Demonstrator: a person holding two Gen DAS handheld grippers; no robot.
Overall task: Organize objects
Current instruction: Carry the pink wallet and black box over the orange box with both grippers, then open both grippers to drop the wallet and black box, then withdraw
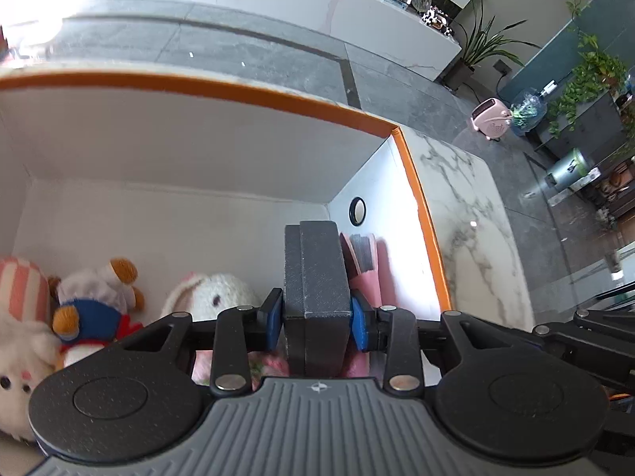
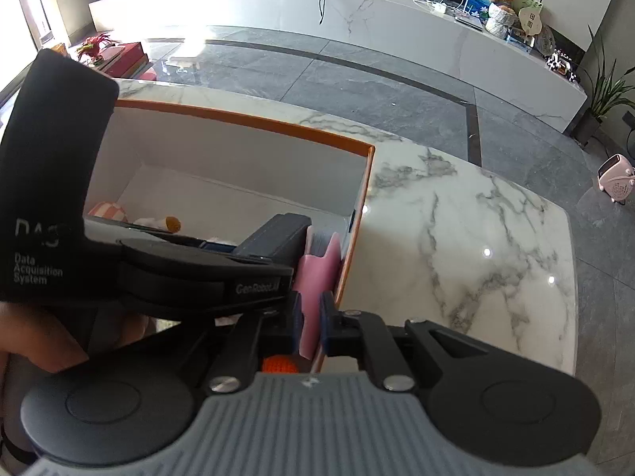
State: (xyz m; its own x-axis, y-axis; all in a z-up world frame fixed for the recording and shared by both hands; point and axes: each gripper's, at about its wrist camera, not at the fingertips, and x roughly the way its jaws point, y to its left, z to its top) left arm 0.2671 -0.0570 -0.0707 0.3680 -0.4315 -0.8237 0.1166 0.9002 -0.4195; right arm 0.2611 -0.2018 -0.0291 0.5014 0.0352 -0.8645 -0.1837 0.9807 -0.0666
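Observation:
My left gripper (image 1: 316, 319) is shut on a dark grey rectangular block (image 1: 317, 273) and holds it inside the orange-rimmed white box (image 1: 246, 93), near its right wall. A pink book-like item (image 1: 367, 265) stands right of the block. My right gripper (image 2: 308, 317) is shut on that pink item (image 2: 315, 277) at the box's right wall (image 2: 359, 214). The left gripper body (image 2: 178, 265) and the grey block (image 2: 278, 234) show in the right wrist view. Plush toys lie in the box: a white rabbit (image 1: 214, 295) and a blue-and-white duck (image 1: 95, 301).
The box sits on a white marble table (image 2: 456, 246). A striped pink plush (image 1: 22, 289) and a white plush (image 1: 16, 373) lie at the box's left. An orange knitted thing (image 2: 279, 365) shows under my right gripper. Grey tiled floor lies beyond, with a pink heater (image 1: 490, 119).

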